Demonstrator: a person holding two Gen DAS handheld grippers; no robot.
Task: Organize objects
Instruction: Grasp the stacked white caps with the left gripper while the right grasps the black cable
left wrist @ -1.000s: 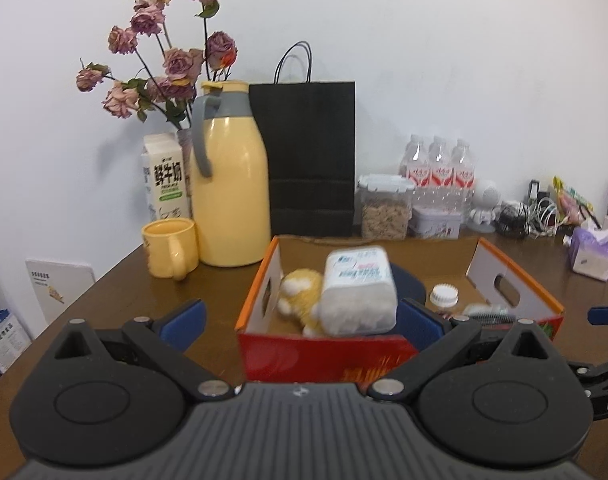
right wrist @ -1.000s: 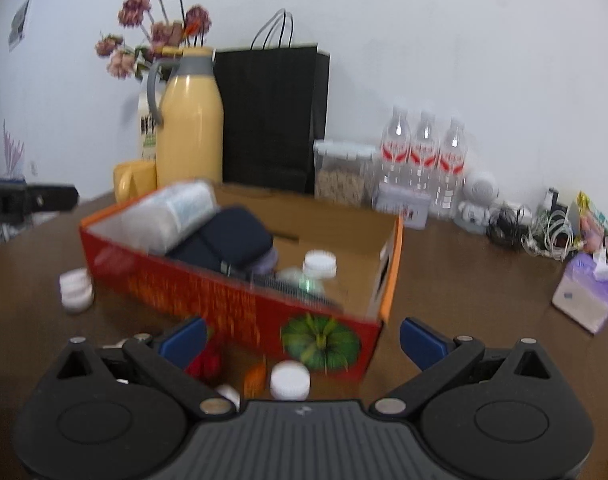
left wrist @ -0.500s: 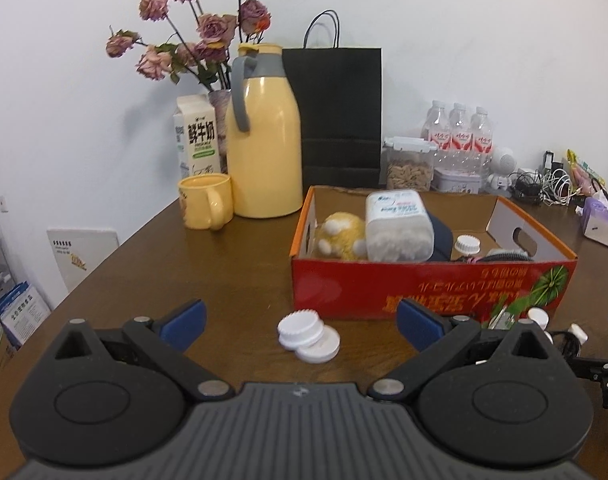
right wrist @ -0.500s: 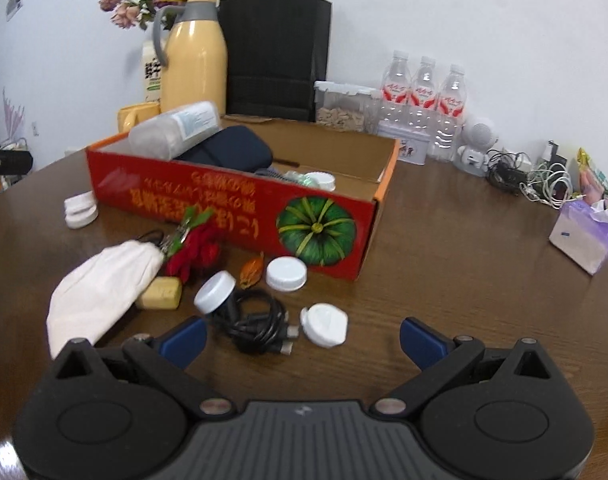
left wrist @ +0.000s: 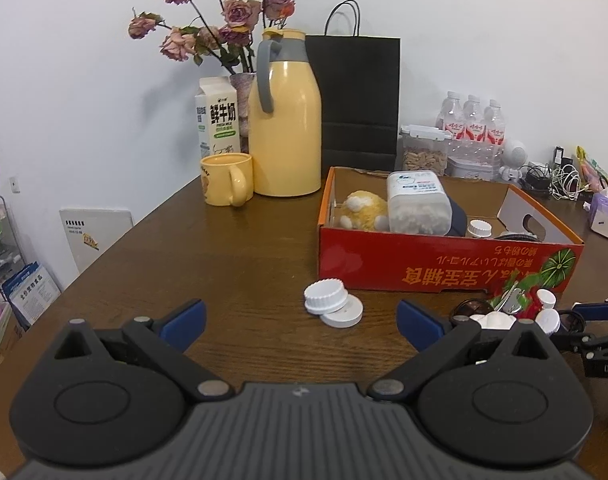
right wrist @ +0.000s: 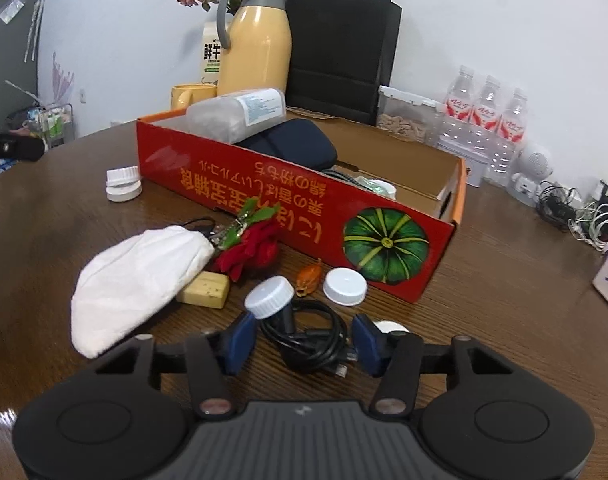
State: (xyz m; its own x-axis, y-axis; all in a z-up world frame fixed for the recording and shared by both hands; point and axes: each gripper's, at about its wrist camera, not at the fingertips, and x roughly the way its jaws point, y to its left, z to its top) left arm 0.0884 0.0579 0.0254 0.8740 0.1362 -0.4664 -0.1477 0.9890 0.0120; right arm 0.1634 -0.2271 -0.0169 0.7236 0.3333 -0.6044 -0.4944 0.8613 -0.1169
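The right tongs (right wrist: pixel 302 340) had just been closing around the coiled black cable (right wrist: pixel 309 338), pads not visibly pressing it. The left tongs (left wrist: pixel 300 320) gaped over bare bench (left wrist: pixel 232 264), two white lids (left wrist: pixel 332 304) just ahead, the red box (left wrist: pixel 443 264) edge beyond.

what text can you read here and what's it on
"鲜牛奶" and "FRESH MILK": milk carton.
"DAS", cut off at the frame edge: right gripper.
Upside-down yellow print on red box: not surely readable.
Labels on water bottles, plastic jar, booklets: too small.
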